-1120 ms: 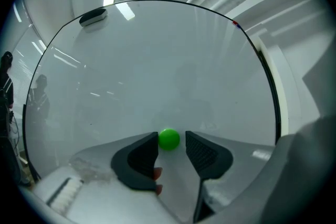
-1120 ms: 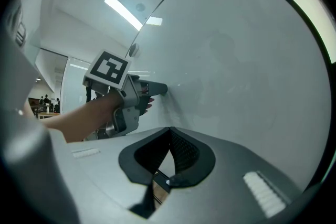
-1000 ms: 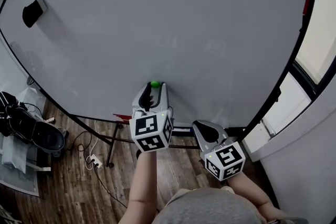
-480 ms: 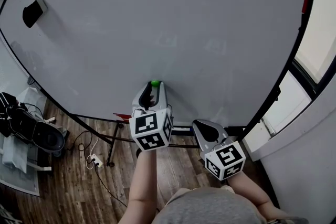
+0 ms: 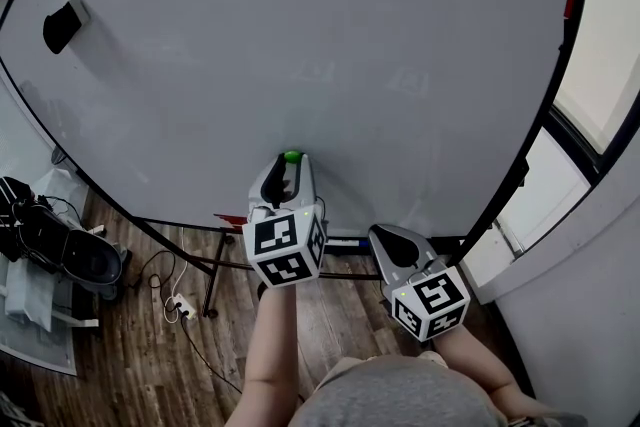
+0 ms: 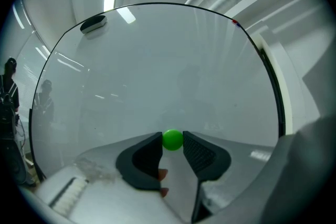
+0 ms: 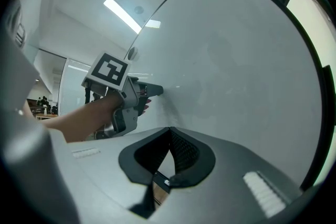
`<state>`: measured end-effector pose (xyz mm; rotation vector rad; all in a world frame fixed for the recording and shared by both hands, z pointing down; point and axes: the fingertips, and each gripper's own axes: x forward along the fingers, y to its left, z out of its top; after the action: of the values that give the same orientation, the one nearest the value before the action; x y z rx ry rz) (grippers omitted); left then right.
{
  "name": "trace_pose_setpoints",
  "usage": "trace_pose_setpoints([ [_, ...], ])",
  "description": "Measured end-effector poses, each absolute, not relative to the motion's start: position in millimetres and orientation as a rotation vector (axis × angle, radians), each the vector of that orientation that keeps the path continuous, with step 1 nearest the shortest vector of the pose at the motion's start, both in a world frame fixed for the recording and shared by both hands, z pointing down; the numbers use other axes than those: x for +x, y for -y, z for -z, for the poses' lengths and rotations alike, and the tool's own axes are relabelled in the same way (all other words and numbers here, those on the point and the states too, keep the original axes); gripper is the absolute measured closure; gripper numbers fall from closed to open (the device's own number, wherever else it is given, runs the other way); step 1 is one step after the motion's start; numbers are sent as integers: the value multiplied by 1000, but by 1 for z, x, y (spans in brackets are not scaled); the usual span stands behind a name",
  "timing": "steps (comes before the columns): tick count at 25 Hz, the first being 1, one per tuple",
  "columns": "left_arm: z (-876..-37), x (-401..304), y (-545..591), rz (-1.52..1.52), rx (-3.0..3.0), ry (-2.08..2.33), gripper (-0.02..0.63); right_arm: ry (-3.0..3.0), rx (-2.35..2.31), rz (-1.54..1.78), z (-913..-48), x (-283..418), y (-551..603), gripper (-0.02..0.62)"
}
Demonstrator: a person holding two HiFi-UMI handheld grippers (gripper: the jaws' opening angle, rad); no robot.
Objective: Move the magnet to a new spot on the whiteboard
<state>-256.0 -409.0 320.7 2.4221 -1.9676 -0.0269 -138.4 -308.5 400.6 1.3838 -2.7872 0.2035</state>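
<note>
Whiteboard fills the scene as the left gripper, held level on an outstretched forearm, grips the green magnet between jaws that have just closed in, at the board's 6 o'clock. The right gripper, jaws together and empty, hangs at its 4 o'clock. A black block clings at the board's 10 o'clock.

Magnet low on whiteboard, in left tool, its jaws just closed, eraser upper left
</note>
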Motion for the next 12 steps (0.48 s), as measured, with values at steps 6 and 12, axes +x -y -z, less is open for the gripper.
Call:
trace_pose_setpoints([
  [6,-319,-254,387,39,2428,1966,472,2798,1414,-209,-396,-133,304,606],
  [12,-325,-254,357,41,2415,1957,472,2804,1417,-213,-394,-129,292,606],
])
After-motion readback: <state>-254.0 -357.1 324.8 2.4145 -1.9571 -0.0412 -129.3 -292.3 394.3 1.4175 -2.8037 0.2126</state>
